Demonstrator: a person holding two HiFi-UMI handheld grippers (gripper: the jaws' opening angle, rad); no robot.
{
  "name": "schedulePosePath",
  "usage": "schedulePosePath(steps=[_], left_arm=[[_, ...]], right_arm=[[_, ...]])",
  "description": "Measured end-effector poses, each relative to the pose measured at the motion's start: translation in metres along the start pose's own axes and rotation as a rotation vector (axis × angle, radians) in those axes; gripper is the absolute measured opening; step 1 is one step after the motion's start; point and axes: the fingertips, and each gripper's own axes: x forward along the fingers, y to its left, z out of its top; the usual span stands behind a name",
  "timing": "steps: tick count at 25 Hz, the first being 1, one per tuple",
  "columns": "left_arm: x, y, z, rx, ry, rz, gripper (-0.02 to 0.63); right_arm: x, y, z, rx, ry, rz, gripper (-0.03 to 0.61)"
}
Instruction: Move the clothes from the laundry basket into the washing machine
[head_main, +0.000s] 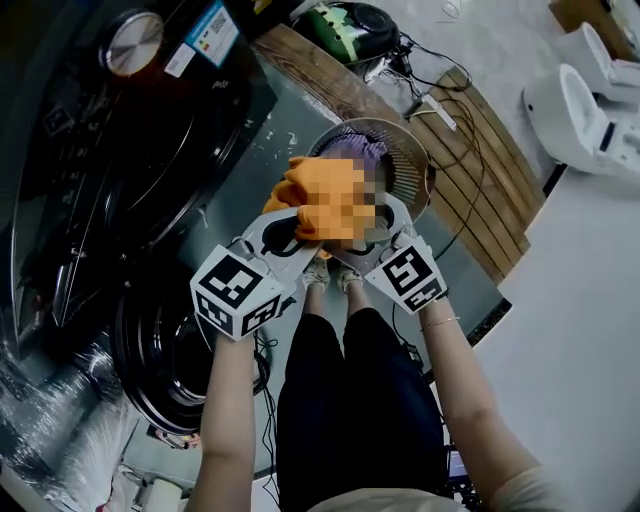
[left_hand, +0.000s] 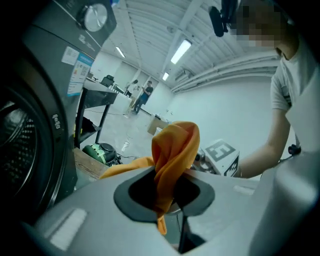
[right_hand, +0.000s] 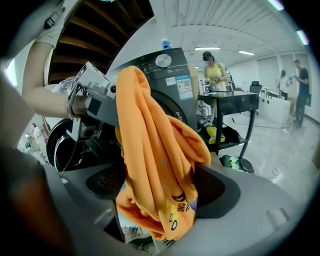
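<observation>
Orange fabric garment (head_main: 322, 195) w/ small black print is up in the air at centre of the head view, bunched btwn both tools, over the basket & right of the machine's opening. Left tongs (left_hand: 167, 199) are clamped narrow on a twisted fold of it; cloth rises from the pads in a loop & a short tail hangs below. Right tongs (right_hand: 157, 192) stand wide apart w/o pinching: garment drapes down thru the gap, leaning on the right-hand pad, printed hem dangling under the jaws. Both tools sit close together, marker cubes side by side, arms reaching up from bottom of the head view past the person's black trousers (head_main: 350, 400). Just beyond, upper centre, a round slatted laundry basket (head_main: 410, 160) holds purple clothing (head_main: 352, 150), partly hidden by the orange piece. Dark grey front-loading washing machine (head_main: 110, 150) fills the left side, silver dial (head_main: 132, 42) at top left, round door (head_main: 165, 350) swung open at lower left. Wooden slat platform (head_main: 490, 160) runs diag. across upper right, behind the basket.
</observation>
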Motion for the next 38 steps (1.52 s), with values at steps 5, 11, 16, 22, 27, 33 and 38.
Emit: schedulePosePath(steps=[5,11,16,22,27,33,38], left_arm=[[-0.043,0.010,0.006,-0.079,-0.143,0.045,0.075],[-0.085,0.040,-0.002,-0.144,-0.284,0.221,0.077],[-0.119,0.063,-0.015,-0.212,-0.433,0.456,0.162],[-0.166,0.097,-0.058,-0.267,-0.581,0.782,0.199],[-0.180,0.116,-0.100,-0.314,-0.643,0.901,0.147],[-0.182,0.143,-0.140,-0.369,-0.644,0.971,0.123],[-0.182,0.171,-0.156,-0.372,-0.660,1.019,0.123]], right_arm=[[0.029,0.025,0.016,-0.107,0.012,0.083,0.251],[0.060,0.052,0.029,-0.089,0.019,0.181,0.106],[0.078,0.059,0.033,-0.060,0.041,0.196,0.097],[0.123,0.057,0.038,-0.023,0.044,0.181,0.095],[0.164,0.063,0.047,-0.043,0.002,0.176,0.092],[0.215,0.056,0.082,0.077,-0.126,0.116,0.091],[0.267,0.058,0.094,0.070,-0.157,0.105,0.091]])
